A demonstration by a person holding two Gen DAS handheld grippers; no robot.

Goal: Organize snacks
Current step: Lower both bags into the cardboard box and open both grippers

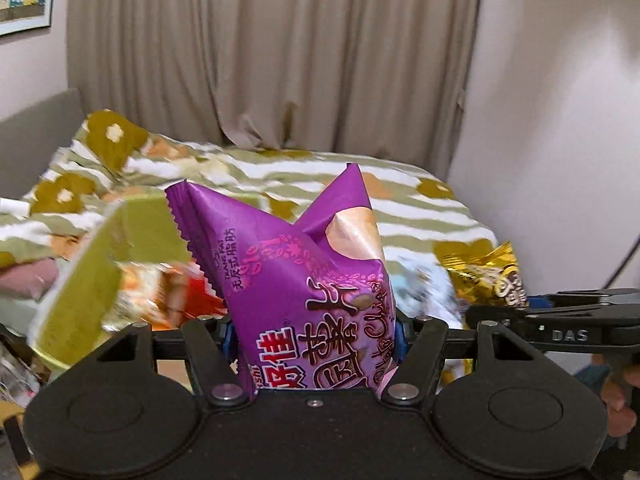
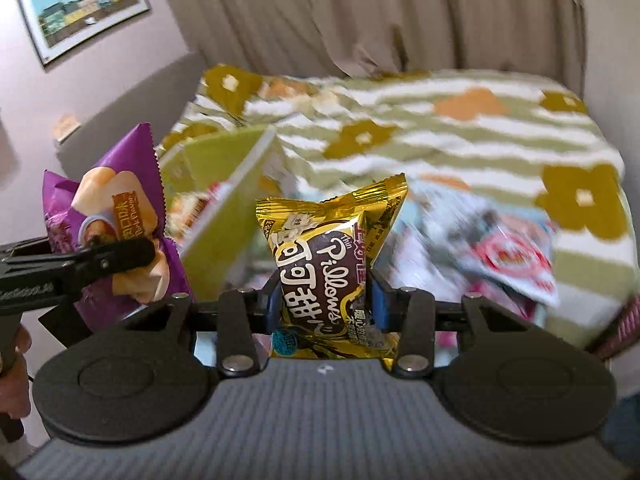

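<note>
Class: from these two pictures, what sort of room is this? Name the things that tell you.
Most likely a bedroom at home. A bed with a flowered blanket fills the view, long curtains hang behind it, and a framed picture hangs on the wall.

Purple snack bag (image 1: 312,300) and gold one (image 2: 332,264) — both upright, seemingly puffed — clamped aloft.

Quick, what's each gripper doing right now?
Left gripper: closed on the purple snack bag.
Right gripper: closed on the gold Pillows snack bag.
</note>
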